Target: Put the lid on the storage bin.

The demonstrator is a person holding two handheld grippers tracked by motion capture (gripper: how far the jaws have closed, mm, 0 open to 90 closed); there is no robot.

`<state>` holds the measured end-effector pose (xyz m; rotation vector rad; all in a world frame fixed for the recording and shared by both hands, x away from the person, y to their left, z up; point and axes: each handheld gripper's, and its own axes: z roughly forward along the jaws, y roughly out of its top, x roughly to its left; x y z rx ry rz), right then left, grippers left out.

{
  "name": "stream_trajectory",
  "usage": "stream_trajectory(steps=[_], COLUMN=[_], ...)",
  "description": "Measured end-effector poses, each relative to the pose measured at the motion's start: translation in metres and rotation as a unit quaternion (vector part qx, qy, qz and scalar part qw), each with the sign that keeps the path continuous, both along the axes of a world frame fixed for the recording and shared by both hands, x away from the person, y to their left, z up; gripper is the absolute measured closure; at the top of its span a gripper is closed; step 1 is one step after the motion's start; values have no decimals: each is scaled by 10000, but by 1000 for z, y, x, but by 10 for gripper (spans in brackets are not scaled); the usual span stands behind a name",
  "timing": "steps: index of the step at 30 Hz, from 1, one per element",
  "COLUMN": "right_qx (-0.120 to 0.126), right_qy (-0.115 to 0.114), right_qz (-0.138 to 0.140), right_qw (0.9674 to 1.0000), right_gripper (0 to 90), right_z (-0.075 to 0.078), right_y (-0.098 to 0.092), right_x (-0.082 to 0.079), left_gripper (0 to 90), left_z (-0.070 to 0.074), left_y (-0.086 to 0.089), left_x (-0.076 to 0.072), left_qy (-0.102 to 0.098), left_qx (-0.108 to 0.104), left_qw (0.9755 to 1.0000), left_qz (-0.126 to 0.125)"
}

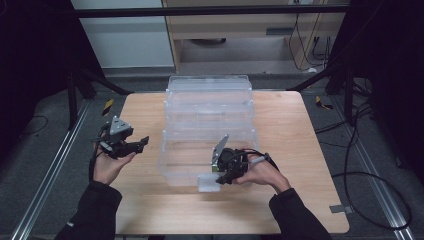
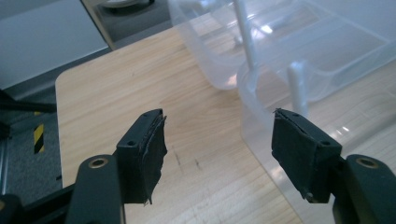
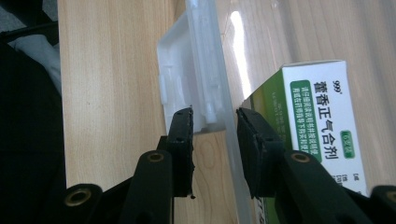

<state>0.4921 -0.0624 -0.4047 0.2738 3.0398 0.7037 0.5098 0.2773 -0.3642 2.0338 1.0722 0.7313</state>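
Note:
A clear plastic storage box (image 1: 172, 165) stands in the middle of the wooden table (image 1: 300, 150), its lid (image 1: 209, 85) folded open at the back. My right gripper (image 1: 221, 179) is at the box's front wall (image 3: 212, 70), one jaw outside by the white latch (image 3: 175, 79) and one inside, shut on the wall. A green and white medicine carton (image 3: 322, 116) lies inside, just past the inner jaw. My left gripper (image 1: 144, 141) hovers left of the box, open and holding nothing (image 2: 219, 121), with the box's corner (image 2: 254, 93) ahead of it.
Bare wood lies to the left, right and front of the box. Beyond the table are black frame legs (image 1: 75, 95), floor rails (image 1: 45, 180) and loose cables (image 1: 370, 165). A wooden cabinet (image 1: 240, 25) stands behind.

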Motion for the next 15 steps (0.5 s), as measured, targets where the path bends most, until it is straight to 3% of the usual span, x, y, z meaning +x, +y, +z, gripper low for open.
stream_trajectory(steps=[6, 15], right_qx=[-2, -7], right_qy=[-29, -61], right_qz=[29, 20], right_qw=[10000, 10000], right_gripper=[673, 674], right_z=[0, 0], right_y=[0, 0], right_x=[0, -1], left_gripper=[344, 347], left_z=[17, 45], left_y=[-15, -41], left_x=[9, 28], left_qy=[-47, -189], left_qx=[133, 374], left_qw=[9985, 9926], left_qz=[-524, -1139])
